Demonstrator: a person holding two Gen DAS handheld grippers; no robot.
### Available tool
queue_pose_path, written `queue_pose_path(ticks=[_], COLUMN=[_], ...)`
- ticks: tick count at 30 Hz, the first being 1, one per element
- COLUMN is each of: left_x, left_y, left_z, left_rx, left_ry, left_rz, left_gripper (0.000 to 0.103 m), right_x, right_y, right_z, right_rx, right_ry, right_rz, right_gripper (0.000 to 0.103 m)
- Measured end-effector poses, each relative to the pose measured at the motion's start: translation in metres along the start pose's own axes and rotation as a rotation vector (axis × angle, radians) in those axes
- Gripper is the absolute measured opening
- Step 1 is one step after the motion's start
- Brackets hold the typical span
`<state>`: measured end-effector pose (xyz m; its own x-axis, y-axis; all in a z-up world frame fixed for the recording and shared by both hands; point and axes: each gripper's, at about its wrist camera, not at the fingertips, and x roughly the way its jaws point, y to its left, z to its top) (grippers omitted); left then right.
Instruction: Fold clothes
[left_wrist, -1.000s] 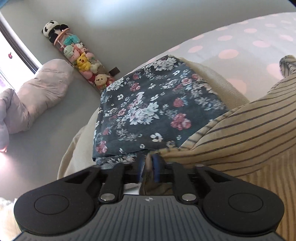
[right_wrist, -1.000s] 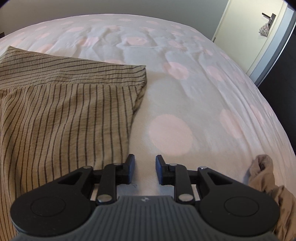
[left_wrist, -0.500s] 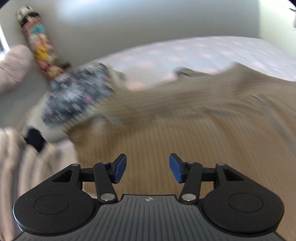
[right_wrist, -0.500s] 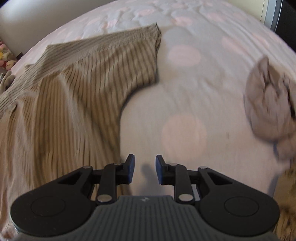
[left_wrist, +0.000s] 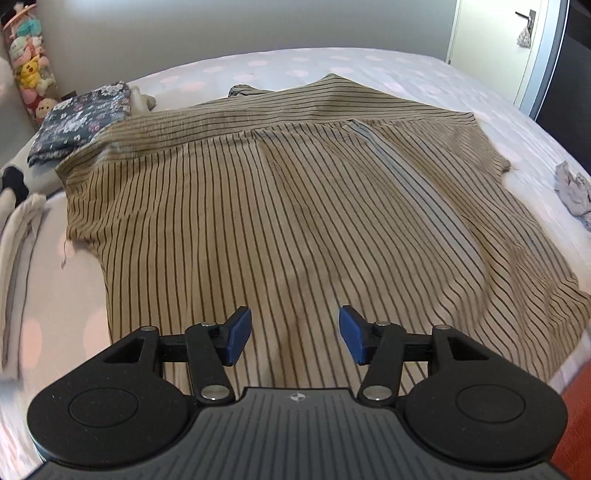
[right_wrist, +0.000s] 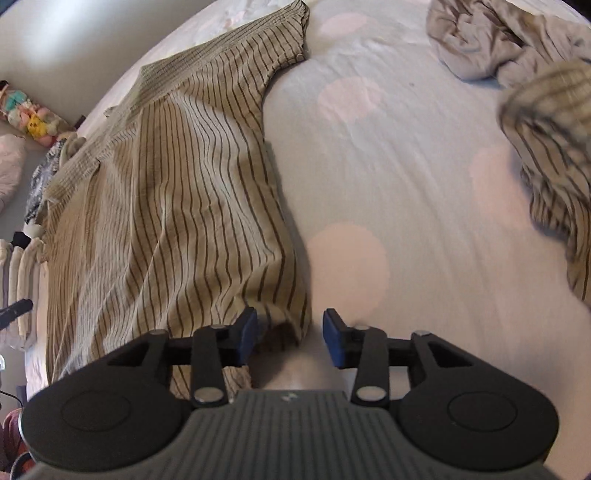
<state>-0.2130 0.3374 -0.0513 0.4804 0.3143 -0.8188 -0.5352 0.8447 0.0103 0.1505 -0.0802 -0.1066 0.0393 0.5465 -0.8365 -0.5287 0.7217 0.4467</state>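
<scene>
The striped shirt (left_wrist: 280, 206) is now spread flat on the dotted bedsheet (right_wrist: 388, 177), released since a second ago: the left gripper (left_wrist: 294, 334), then clamped on its cloth, has just been opened and is held empty above the near hem. The right gripper (right_wrist: 289, 334) has just been widened too, its jaws apart over the near right hem corner, nothing pinched. Folding appears ready to begin; a floral garment (left_wrist: 81, 122) is overlapped at the far left sleeve, and crumpled clothes (right_wrist: 491, 40) lie well apart, far right.

Left gripper (left_wrist: 294, 335) and right gripper (right_wrist: 289, 337) angled downward, jaws apart, empty
</scene>
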Motion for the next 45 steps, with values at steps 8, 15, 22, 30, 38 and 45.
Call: queue_pose_path(ticks=[8, 15, 22, 30, 38, 45], left_x=[-0.007, -0.019, -0.015, -0.03, -0.025, -0.004], left_y=[0.003, 0.003, 0.01, -0.013, -0.075, -0.123], left_z=[-0.02, -0.027, -0.021, -0.021, -0.052, -0.094], left_rx=[-0.157, -0.201, -0.186, 0.106, 0.518, 0.816], left_ry=[0.002, -0.008, 0.03, 0.063, 0.13, 0.192], left_rz=[-0.042, -0.083, -0.1, -0.171, -0.201, -0.192], left_gripper=[0.051, 0.051, 0.051, 0.051, 0.051, 0.051], right_x=[0.012, 0.007, 0.012, 0.017, -0.018, 0.018], right_y=[0.008, 0.022, 0.015, 0.017, 0.09, 0.191], right_z=[-0.015, -0.012, -0.025, -0.025, -0.02, -0.072], right_rx=[-0.174, -0.289, -0.35, -0.376, -0.511, -0.992], right_ry=[-0.035, -0.054, 0.031, 0.086, -0.016, 0.052], right_rz=[-0.039, -0.06, -0.082, -0.171, -0.073, -0.192], right_gripper=[0.039, 0.001, 0.001, 0.004, 0.007, 0.035])
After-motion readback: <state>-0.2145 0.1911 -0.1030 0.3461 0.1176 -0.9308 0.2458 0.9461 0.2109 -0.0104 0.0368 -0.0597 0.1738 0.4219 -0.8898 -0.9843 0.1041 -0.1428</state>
